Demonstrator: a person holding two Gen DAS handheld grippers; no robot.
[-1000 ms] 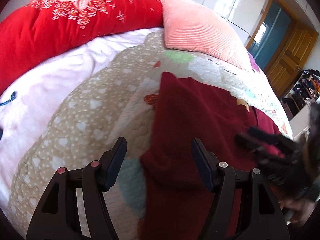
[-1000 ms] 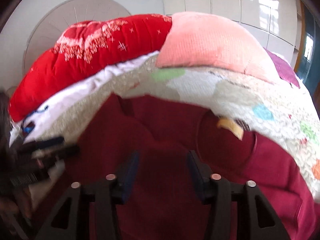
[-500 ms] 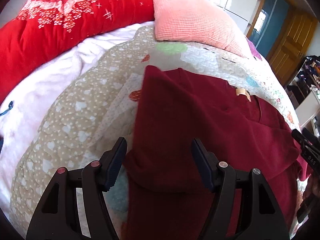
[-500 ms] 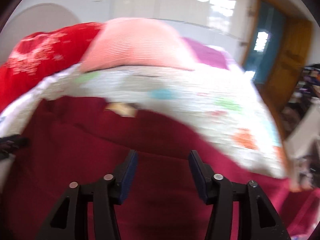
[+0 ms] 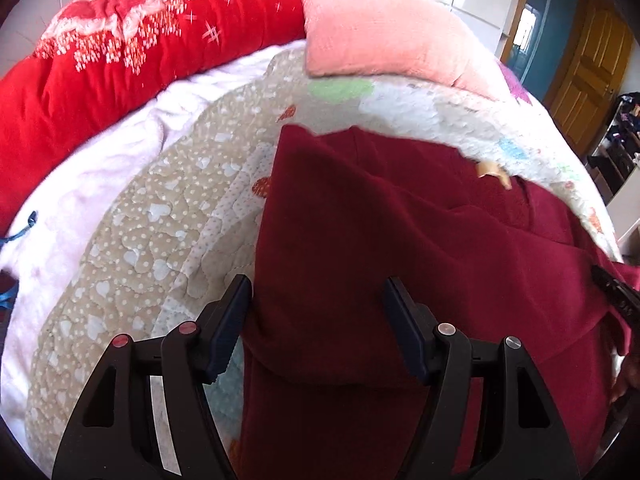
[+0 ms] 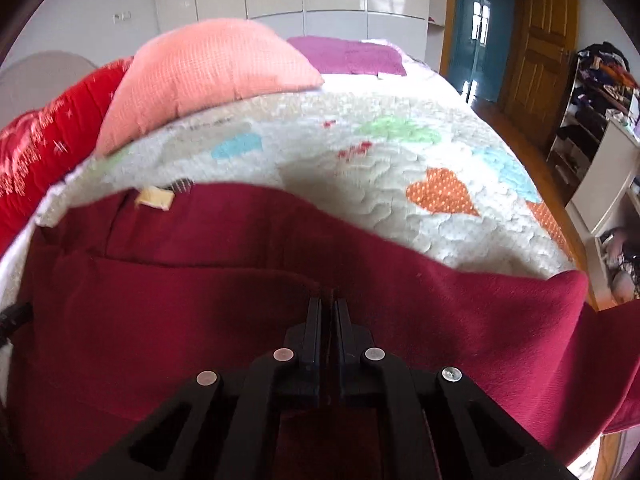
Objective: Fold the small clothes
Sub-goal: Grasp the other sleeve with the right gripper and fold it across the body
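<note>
Quilt under pink pillow — right hand-held gripper clenched on maroon garment, left released.

We look down steeply along each pair of fingers, close above the dark red fleece garment spread on the heart-patterned quilted bed cover. Both views face the headboard end, sharing beyond the fingers the salmon-pink ribbed pillow, the red embroidered quilt and the garment's tan neck label.

Left tongs agape, right tongs clamped
</note>
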